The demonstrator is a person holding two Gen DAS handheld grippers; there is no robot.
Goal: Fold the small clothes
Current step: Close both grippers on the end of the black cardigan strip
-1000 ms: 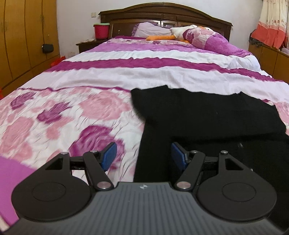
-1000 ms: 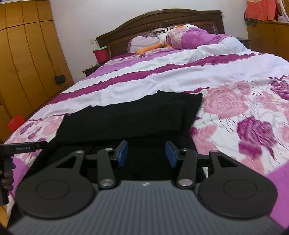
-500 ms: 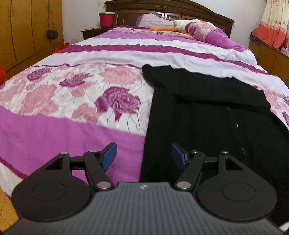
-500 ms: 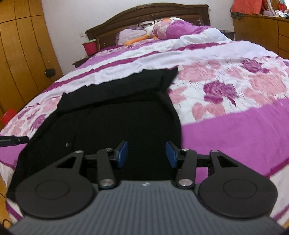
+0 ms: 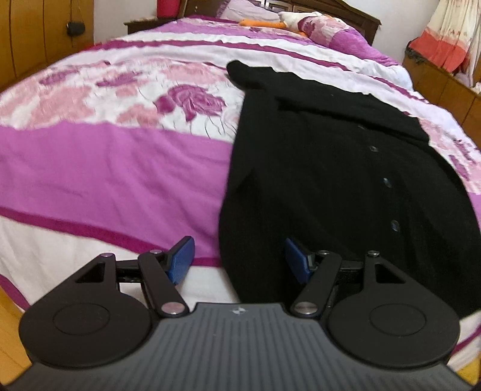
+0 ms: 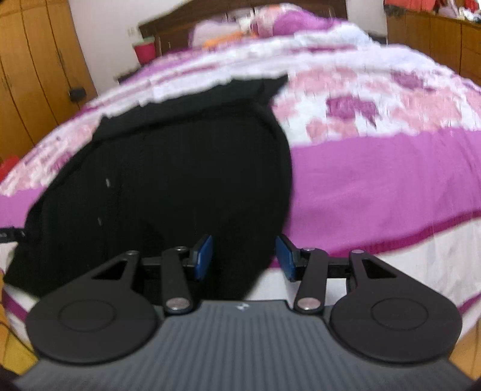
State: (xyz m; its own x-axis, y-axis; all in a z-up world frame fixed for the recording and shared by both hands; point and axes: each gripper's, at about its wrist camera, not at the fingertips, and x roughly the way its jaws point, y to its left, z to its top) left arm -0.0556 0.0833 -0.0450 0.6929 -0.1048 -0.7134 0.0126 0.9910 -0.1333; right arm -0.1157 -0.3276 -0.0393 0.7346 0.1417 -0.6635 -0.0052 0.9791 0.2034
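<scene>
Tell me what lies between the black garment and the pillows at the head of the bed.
Only bare bedspread: white and purple bands, nothing resting on them. The left wrist view shows it between the black garment and the pillows.

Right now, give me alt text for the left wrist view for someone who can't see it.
A black buttoned garment lies spread on a bed's pink and purple floral quilt. The left tongs, blue-padded, hang open and empty over the garment's near left edge.

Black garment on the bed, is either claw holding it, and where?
Neither. The left claw and right claw are open above the garment's near edge.
</scene>
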